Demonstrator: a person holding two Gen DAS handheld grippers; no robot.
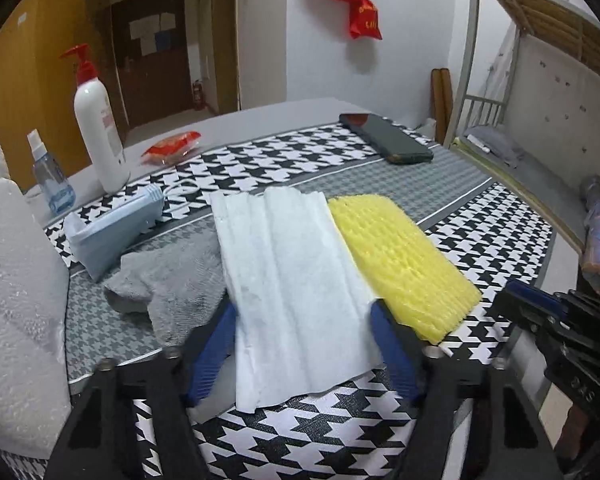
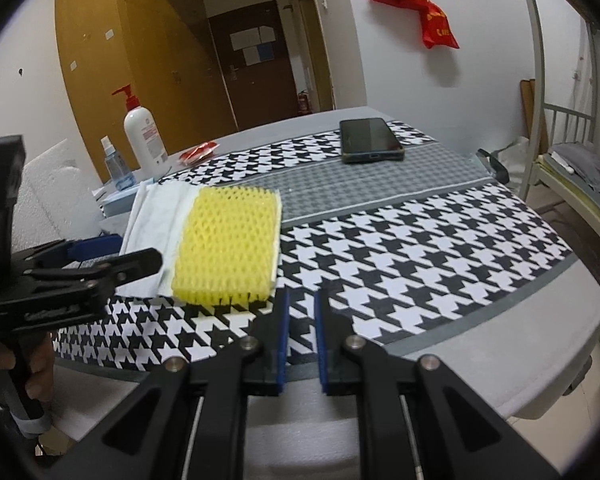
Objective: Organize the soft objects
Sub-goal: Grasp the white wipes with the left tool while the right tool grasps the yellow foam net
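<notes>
Trouble is waiting in the left view, where the left claw (image 1: 304,320), spread wide around the white tissue (image 1: 292,280) lying beside the yellow sponge (image 1: 400,264), may be crumpling it, while in the right view the right claw (image 2: 301,300), nearly closed and empty, is sitting near the sponge and may be bumping it.

Gray cloth (image 1: 168,280) part-hidden under white tissue (image 1: 296,292) — bottle labels unreadable

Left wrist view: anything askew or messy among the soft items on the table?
Yes. The grey cloth lies crumpled, partly under the white tissue sheet, whose far edge looks ragged. The yellow foam net overlaps the sheet's right side. The left gripper straddles the sheet, open.
</notes>
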